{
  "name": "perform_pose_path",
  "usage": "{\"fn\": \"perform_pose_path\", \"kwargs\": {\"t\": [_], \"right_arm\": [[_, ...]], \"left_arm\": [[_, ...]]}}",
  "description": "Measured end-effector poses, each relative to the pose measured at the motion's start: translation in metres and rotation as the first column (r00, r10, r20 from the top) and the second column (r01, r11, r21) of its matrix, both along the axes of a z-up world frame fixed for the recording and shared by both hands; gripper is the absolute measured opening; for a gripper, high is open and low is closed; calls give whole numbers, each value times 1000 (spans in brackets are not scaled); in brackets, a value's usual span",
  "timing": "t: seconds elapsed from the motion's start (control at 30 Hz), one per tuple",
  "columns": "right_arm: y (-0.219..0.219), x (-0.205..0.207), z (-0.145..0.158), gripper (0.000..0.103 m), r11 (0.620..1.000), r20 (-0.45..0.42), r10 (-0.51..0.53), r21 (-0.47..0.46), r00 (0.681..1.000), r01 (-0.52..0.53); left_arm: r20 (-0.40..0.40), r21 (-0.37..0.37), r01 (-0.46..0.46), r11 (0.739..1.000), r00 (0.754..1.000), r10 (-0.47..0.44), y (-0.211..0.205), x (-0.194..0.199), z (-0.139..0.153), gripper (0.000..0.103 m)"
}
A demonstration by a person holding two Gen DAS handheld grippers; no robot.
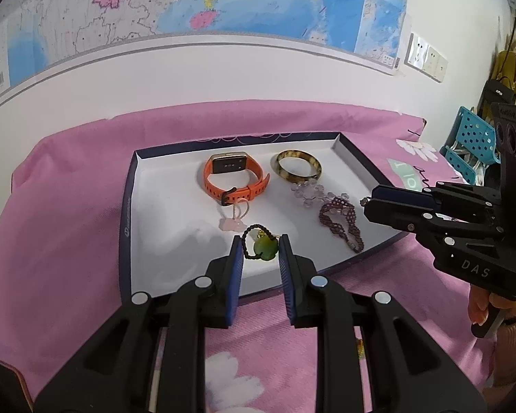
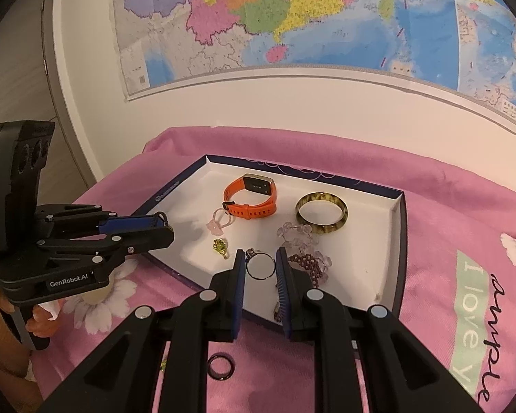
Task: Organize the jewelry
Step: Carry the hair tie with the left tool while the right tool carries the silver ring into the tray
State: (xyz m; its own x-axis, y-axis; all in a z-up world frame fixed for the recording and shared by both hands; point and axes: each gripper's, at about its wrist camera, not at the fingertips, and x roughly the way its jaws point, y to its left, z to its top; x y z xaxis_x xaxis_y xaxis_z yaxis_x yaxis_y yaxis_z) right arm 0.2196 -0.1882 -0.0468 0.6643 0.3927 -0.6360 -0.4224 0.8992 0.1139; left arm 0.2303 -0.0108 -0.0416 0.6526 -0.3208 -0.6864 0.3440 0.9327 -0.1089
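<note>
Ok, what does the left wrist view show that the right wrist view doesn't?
Left wrist only: the green pendant on its dark cord, gripped by the left gripper, plus wall sockets and a blue basket.

Right wrist only: the silver ring gripped by the right gripper, a black ring on the pink cloth, and a yellow-green ring in the tray.

Both: the tray, orange watch, amber bangle and wall map.
</note>
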Motion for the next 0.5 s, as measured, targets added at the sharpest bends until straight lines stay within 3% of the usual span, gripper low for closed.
{"fn": "perform_pose_path", "kwargs": {"t": [0.5], "right_arm": [[1, 16, -18, 16, 1000, -58, -25, -13, 998, 24]], "left_arm": [[-41, 19, -7, 1000, 999, 8, -6, 16, -13, 22]]}}
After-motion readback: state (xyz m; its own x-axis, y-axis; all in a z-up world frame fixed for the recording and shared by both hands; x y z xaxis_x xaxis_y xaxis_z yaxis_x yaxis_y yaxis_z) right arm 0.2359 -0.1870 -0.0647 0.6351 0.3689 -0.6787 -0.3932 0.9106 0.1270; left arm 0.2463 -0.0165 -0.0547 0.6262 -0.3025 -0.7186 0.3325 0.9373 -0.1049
